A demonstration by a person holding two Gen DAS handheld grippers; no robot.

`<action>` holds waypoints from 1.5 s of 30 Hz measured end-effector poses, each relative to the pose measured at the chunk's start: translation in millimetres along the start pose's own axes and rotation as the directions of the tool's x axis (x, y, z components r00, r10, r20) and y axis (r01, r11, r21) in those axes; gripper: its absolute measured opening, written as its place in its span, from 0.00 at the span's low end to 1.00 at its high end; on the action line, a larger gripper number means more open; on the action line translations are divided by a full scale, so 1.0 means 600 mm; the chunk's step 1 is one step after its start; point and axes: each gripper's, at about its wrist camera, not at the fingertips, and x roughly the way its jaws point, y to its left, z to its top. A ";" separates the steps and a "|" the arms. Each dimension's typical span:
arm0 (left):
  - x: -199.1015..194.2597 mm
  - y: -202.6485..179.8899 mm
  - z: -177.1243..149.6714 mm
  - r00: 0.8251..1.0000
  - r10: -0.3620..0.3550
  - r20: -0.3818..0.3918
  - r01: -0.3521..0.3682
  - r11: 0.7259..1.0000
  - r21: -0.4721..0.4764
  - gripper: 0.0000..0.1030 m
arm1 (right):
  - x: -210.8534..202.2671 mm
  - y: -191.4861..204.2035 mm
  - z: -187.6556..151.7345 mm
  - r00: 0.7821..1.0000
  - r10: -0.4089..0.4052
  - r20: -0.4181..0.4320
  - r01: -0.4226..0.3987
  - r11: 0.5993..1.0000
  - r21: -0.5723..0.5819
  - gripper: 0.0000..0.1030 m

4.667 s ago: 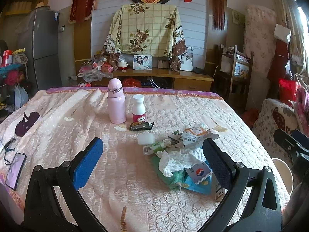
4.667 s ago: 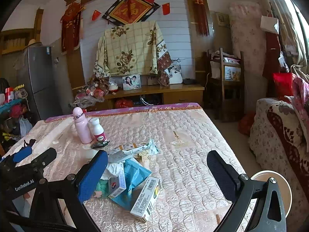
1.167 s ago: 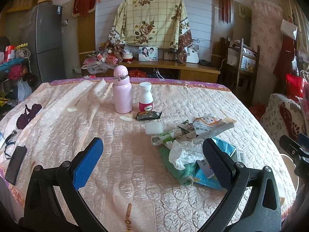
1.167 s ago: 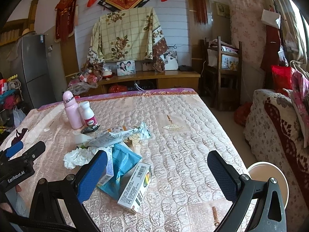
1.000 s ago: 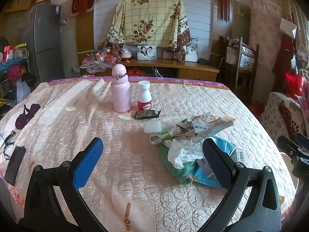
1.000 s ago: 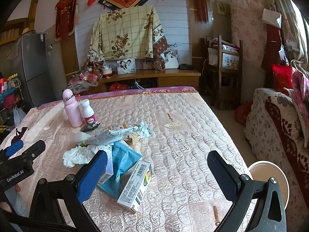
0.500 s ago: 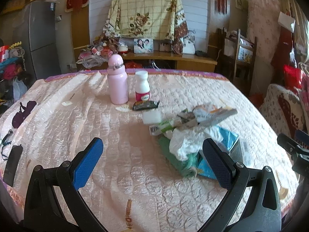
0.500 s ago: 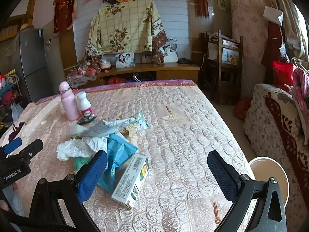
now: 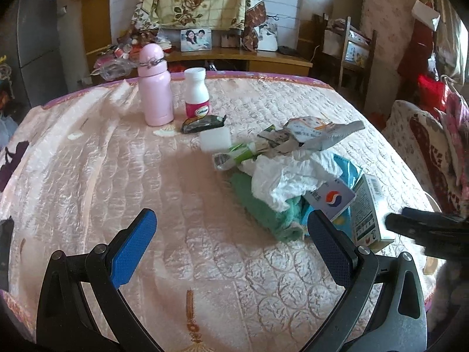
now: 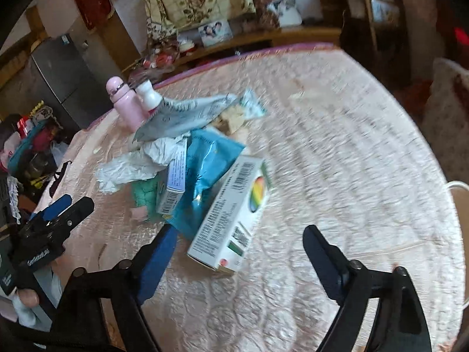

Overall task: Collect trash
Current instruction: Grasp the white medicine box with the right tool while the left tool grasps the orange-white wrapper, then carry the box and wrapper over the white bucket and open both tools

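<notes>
A pile of trash lies on the pink quilted table (image 9: 117,176): crumpled white tissue (image 9: 281,176), a green cloth (image 9: 263,208), a blue packet (image 10: 211,158), a grey wrapper (image 10: 187,114) and small boxes. A white box with a barcode (image 10: 234,214) lies nearest my right gripper (image 10: 237,246), which is open, its jaws just short of the box. The box also shows in the left wrist view (image 9: 366,208). My left gripper (image 9: 231,243) is open and empty over the table, left of the pile.
A pink bottle (image 9: 155,85) and a white pill bottle (image 9: 196,94) stand at the back, with a dark packet (image 9: 202,121) and white block (image 9: 214,138) beside them. A white bin (image 10: 460,202) stands off the table's right edge. A sofa (image 9: 425,146) is to the right.
Both grippers have moved forward and down toward the pile. The right gripper has tilted and come close to the white barcode box; its view is motion blurred.
</notes>
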 end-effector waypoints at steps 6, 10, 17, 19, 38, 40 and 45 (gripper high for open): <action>0.012 -0.019 0.034 0.999 -0.033 -0.012 0.033 0.999 0.033 0.99 | 0.061 0.004 0.026 0.997 0.041 -0.068 -0.039 0.999 0.027 0.49; 0.024 -0.051 0.081 0.999 -0.052 -0.008 0.052 0.996 0.079 0.99 | 0.074 -0.001 0.035 0.996 0.052 -0.073 -0.050 0.998 0.037 0.40; 0.081 -0.100 0.169 0.992 -0.097 -0.085 0.105 0.989 0.102 0.99 | 0.042 -0.036 0.043 0.998 -0.002 -0.055 0.003 1.000 0.005 0.32; 0.113 -0.106 0.188 0.985 -0.109 -0.134 0.119 0.990 0.075 0.99 | 0.037 -0.055 0.042 0.998 -0.013 -0.058 0.014 1.000 0.017 0.32; 0.137 -0.173 0.183 0.931 -0.210 -0.299 0.237 0.970 0.058 0.22 | -0.011 -0.114 0.028 0.997 0.072 -0.006 -0.071 0.996 0.059 0.31; 0.116 -0.185 0.186 0.928 -0.234 -0.290 0.262 0.963 0.058 0.22 | -0.032 -0.123 0.026 0.998 0.066 0.020 -0.067 0.996 0.065 0.31; 0.079 -0.251 0.181 0.914 -0.294 -0.279 0.329 0.940 0.091 0.22 | -0.092 -0.156 0.017 0.997 0.033 0.072 -0.039 0.995 0.090 0.31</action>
